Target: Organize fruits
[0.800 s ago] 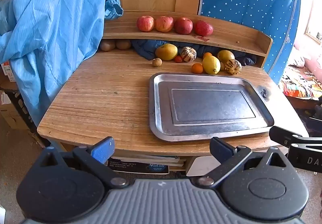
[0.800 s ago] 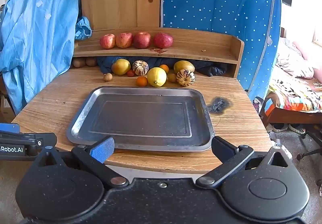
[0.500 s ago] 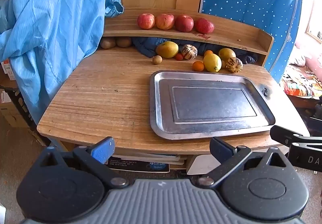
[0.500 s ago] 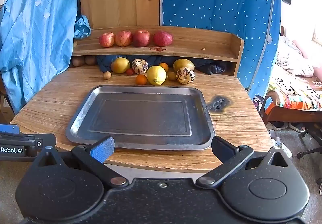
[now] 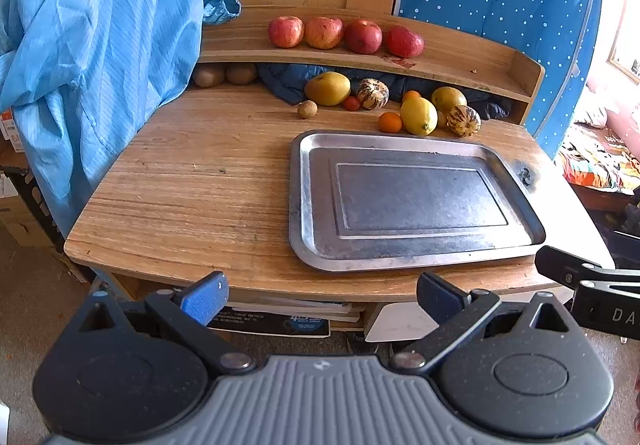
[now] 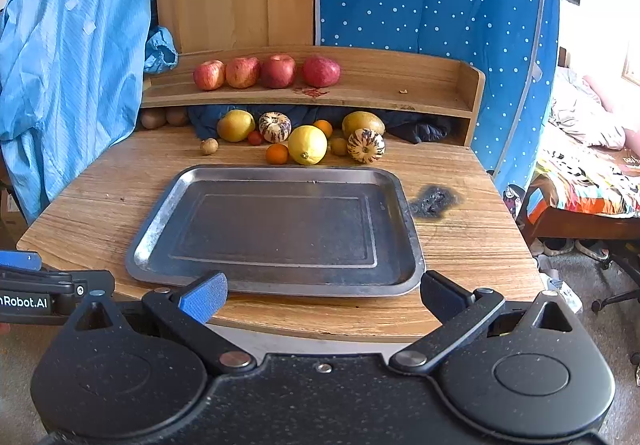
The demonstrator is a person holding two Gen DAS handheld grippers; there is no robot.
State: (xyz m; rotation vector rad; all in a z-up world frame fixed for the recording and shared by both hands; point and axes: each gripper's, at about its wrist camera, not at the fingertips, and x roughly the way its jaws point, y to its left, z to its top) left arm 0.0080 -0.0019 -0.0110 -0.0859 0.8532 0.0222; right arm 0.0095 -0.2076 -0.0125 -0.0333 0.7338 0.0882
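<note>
Pre-grasp stage: left tongs [image 5: 320, 295] and right tongs [image 6: 322, 293] wide open, empty, off table's near edge; next, reach over bare tray [image 6: 160, 205] to lemon [image 6: 307, 144].

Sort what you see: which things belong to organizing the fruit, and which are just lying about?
Part of the job: metal tray; four red apples; lemon; small orange; two striped fruits.

Lying about: blue coat; dark cloth; burn mark.
</note>
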